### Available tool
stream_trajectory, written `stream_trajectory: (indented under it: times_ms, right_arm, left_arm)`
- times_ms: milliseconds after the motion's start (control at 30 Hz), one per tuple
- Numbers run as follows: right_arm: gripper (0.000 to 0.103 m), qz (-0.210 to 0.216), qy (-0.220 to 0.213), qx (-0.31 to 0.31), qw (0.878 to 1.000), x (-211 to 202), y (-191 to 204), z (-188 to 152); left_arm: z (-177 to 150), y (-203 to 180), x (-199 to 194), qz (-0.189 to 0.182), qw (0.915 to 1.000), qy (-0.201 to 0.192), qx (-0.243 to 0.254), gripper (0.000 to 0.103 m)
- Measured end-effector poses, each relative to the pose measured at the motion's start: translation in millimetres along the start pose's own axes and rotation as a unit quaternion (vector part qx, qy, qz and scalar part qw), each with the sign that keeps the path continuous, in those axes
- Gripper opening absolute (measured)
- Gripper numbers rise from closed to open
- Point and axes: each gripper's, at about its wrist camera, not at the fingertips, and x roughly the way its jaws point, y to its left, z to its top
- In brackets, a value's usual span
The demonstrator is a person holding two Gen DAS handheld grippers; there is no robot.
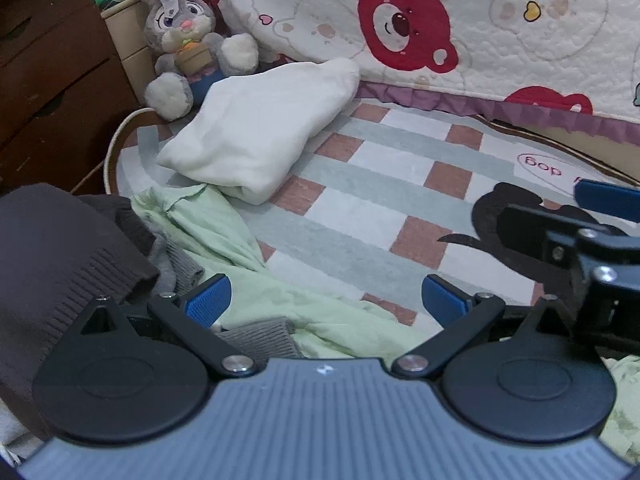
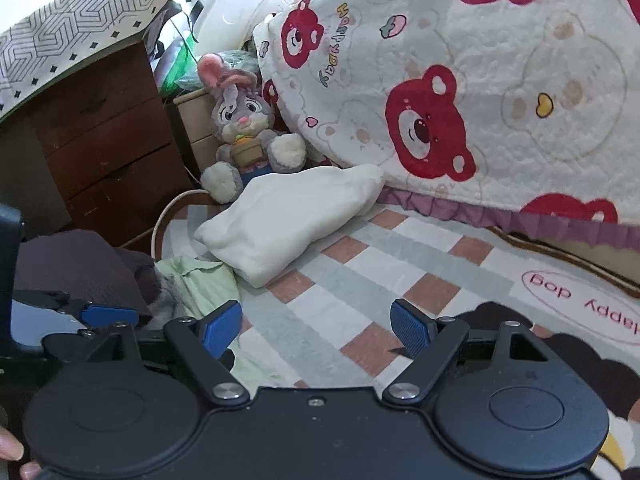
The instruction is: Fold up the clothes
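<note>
Ribbed grey housing and two black round pivots filled the foreground as the left hand-held gripper [image 1: 326, 300] hovered with its blue, finely grooved pads spread wide apart, empty, over a crumpled pale green shirt [image 1: 236, 240]. That thin, wrinkled garment lay on a checked rug [image 1: 360, 208] of grey-green, white and terracotta squares, partly tucked beneath a dark brown rib-knit sweater [image 1: 52, 256] and a grey knitted piece [image 1: 260, 336] at the left hand-held gripper's left finger. Farther off on the rug, a soft cream garment [image 1: 260, 132], folded into a plump bundle, rested just in front of a grey plush rabbit [image 1: 192, 40]. The right hand-held gripper [image 2: 318, 326], all black with matching blue pads, was likewise open and holding nothing, above the rug beside the green shirt's edge. A quilted bedcover [image 2: 480, 80] printed with red bears hung behind, trimmed with a purple ruffle. A dark wooden chest of drawers [image 2: 104, 140] stood at left.
</note>
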Motion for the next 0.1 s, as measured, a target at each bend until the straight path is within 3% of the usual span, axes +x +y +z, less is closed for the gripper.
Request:
stream_trajectory:
  times_ms: [100]
  right_arm:
    - [0.086, -0.007, 0.0, -0.005, 1.0, -1.0, 1.7, -0.8]
  left_arm:
    - [-0.1, 3.1, 0.6, -0.004, 1.0, 0.004, -0.007, 0.103]
